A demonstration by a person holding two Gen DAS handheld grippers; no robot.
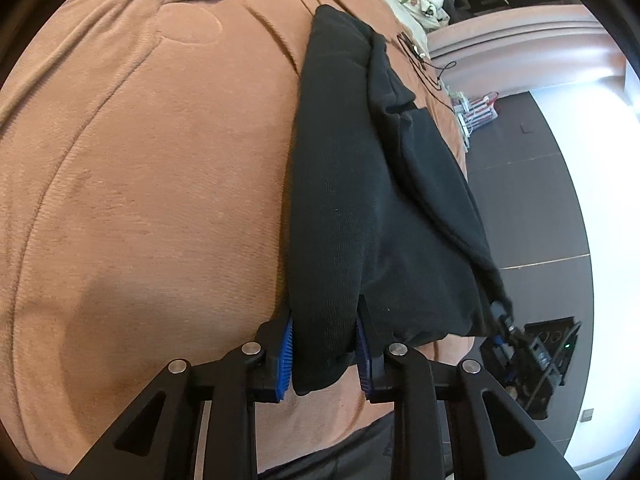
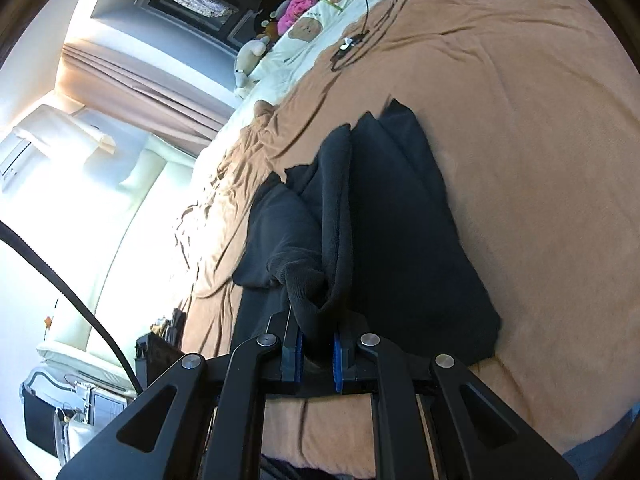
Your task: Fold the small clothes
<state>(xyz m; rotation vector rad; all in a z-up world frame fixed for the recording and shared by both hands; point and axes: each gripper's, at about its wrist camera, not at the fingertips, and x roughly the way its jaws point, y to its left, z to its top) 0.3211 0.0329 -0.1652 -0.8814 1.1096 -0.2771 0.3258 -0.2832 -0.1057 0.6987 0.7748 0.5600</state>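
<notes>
Your left tool [image 1: 324, 354] is clenched on a folded edge of the black garment [image 1: 360, 200]; your right tool [image 2: 318, 354] pinches another bunched edge of it. The garment lies stretched across the tan blanket [image 1: 140, 160] on the bed.

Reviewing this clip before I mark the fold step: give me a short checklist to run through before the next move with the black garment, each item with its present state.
1. Left gripper has cloth: ok, the near edge of the black garment sits between its blue pads.
2. Right gripper has cloth: ok, a bunched edge of the garment is clamped between its pads.
3. Garment rests on the brown blanket: ok, most of it lies there.
4. Garment lies flat: not ok, layers are bunched near the right gripper.
5. Landing area ahead free: ok, only the black cable lies much farther up.
6. Both grips hold all layers: cannot tell.
</notes>
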